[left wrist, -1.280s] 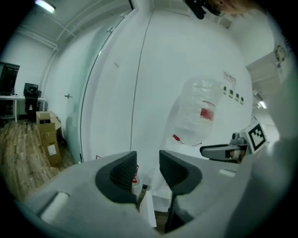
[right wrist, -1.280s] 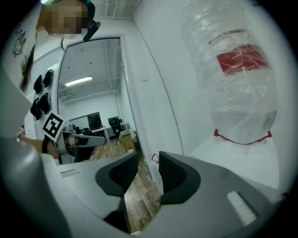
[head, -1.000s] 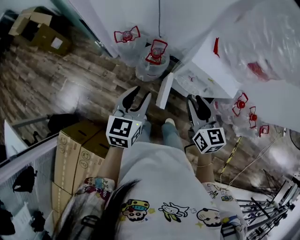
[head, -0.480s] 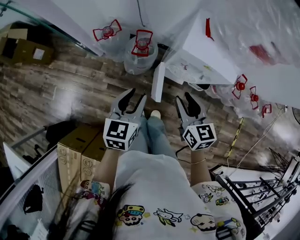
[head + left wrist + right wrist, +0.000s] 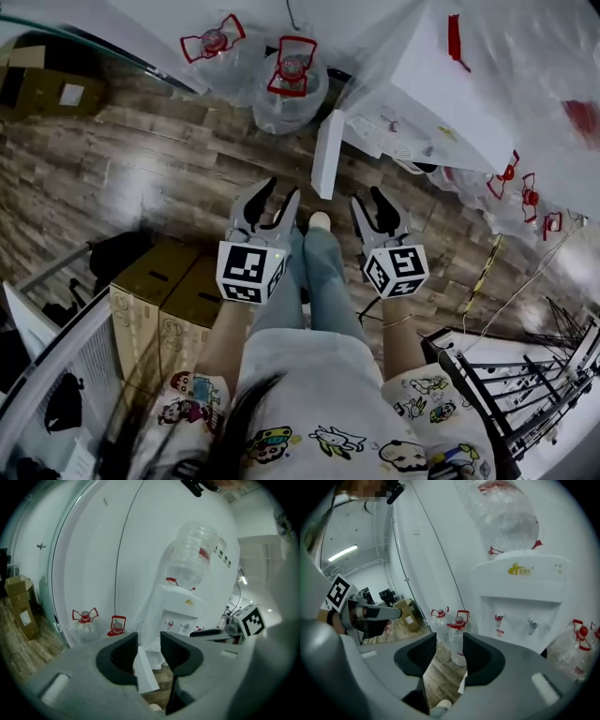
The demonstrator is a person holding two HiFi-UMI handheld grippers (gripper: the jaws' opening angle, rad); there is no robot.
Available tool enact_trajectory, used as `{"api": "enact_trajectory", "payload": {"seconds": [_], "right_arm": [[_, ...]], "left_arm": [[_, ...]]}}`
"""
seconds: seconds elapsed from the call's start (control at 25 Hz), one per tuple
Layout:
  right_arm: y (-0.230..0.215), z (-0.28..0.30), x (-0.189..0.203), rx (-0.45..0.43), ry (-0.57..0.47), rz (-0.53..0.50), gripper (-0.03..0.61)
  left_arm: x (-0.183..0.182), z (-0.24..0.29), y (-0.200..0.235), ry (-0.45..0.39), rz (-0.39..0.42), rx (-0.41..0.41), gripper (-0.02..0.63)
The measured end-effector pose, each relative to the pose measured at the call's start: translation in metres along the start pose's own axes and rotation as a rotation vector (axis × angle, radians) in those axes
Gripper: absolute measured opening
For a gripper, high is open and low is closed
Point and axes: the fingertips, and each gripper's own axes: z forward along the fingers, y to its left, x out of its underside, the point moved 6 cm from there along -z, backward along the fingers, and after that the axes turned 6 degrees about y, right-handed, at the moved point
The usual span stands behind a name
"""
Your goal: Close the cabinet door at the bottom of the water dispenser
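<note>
The door [image 5: 328,155] is seen swung wide open: a thin, flat white slab, smooth and square-edged, standing out from the foot of the dispenser [image 5: 422,103] over the wood-plank floor [image 5: 141,169]. The dispenser is a boxy white cabinet with two small taps set in a recess, and it is draped in clear crinkled film. It is topped by an upturned, ribbed clear bottle [image 5: 194,559].

The left gripper [image 5: 278,192] is held just short of the door, apart from it. Its matte grey jaws with ridged black pads are spread wide. The door's edge is framed in the gap well beyond the tips, and nothing is gripped.

The right gripper [image 5: 368,199] is held on the door's other side, near the dispenser's base. Its jaws have just been opening and are now parted, with only floor and jugs showing between the pads; nothing is held there either. So the door is bracketed by the two grippers, and neither is seen touching it.

Two rounded clear jugs [image 5: 295,80] with red caps and red handles are stood by the white wall beside the dispenser. Brown cardboard boxes [image 5: 159,291] are stacked at the person's left.
</note>
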Motion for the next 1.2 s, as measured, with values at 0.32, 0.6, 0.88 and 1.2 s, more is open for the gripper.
{"api": "enact_trajectory", "payload": {"seconds": [0.32, 0.6, 0.88, 1.2], "right_arm": [[-0.013, 0.058, 0.078, 0.035, 0.096, -0.003, 0.190], [-0.026, 0.103, 0.135, 0.052, 0.178, 0.016, 0.207], [-0.035, 0.141, 0.191, 0.066, 0.279, 0.039, 0.236], [-0.040, 0.177, 0.236, 0.111, 0.365, 0.089, 0.262]], "left_arm": [[0.068, 0.036, 0.017, 0.030, -0.018, -0.025, 0.155], [0.124, 0.066, 0.031, 0.084, -0.052, -0.020, 0.155], [0.166, 0.090, 0.041, 0.144, -0.047, -0.017, 0.155], [0.206, 0.117, 0.047, 0.206, -0.056, 0.005, 0.150]]}}
